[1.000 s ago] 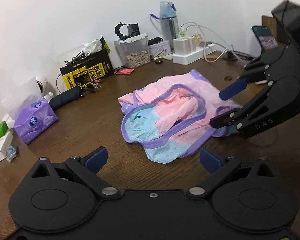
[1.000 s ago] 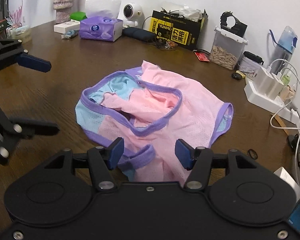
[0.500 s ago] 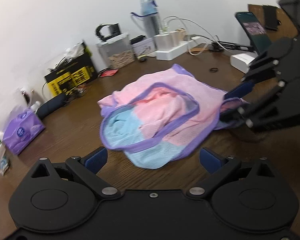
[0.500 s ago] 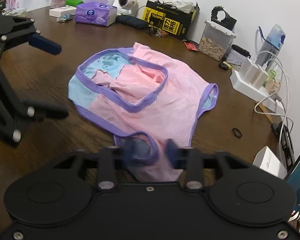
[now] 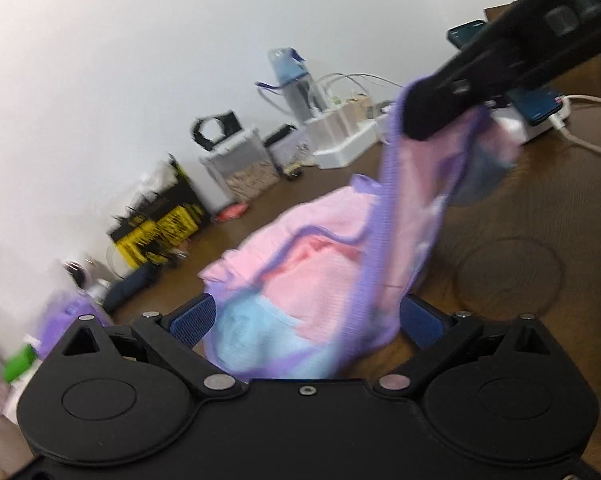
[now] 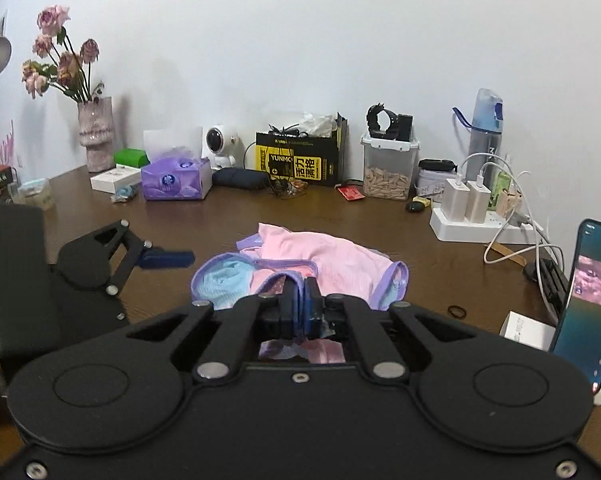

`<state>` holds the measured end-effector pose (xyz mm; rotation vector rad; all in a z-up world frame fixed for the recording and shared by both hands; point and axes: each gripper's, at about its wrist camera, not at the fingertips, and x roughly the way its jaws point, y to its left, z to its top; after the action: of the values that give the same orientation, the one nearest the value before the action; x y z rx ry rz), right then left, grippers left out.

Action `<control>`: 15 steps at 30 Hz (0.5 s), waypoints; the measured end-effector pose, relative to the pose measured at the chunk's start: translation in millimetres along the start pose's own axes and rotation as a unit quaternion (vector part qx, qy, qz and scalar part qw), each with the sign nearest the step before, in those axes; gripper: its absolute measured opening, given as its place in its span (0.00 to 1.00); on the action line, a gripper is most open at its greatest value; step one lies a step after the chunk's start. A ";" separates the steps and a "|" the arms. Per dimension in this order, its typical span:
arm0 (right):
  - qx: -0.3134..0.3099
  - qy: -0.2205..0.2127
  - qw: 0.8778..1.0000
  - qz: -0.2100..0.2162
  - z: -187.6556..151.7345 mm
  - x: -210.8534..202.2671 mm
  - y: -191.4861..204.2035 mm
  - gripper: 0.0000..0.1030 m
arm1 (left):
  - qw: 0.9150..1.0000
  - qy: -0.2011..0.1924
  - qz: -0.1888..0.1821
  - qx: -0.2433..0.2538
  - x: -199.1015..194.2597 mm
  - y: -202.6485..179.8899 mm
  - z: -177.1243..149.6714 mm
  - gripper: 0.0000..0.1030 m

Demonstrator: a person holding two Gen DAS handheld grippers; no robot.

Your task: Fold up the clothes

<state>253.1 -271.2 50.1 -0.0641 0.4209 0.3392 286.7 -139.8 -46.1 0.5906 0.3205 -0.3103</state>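
A pink and light blue mesh garment (image 5: 320,240) with purple trim lies crumpled on the brown table (image 6: 380,220). My right gripper (image 6: 300,304) is shut on a purple hem at the garment's (image 6: 340,260) near edge. In the left wrist view the right gripper (image 5: 414,120) holds that hem raised, and the cloth hangs down from it. My left gripper (image 5: 306,318) is open, with the garment's light blue part lying between its blue pads (image 5: 192,318), neither pad pressing on it. The right wrist view shows one left finger (image 6: 166,259) just left of the garment.
Along the wall stand a vase of flowers (image 6: 94,136), a purple tissue box (image 6: 176,180), a yellow-black box (image 6: 300,160), a clear container (image 6: 388,172), a water bottle (image 6: 486,128) and a power strip (image 6: 476,228). A phone (image 6: 592,304), a small white box (image 6: 524,330) and a hair tie (image 6: 457,312) are at the right.
My right gripper closed on the purple hem and lifted it off the table. My left gripper moved in until the light blue part lay between its open fingers.
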 end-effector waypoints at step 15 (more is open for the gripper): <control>0.033 0.001 0.999 0.005 -16.6 -2.9 -4.2 0.04 | 0.999 0.015 0.033 -0.021 -21.5 14.6 -4.6 0.96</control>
<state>245.5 -278.2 36.1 0.0016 0.4347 0.3354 271.8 -121.4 -34.4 0.5629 0.3355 -0.2305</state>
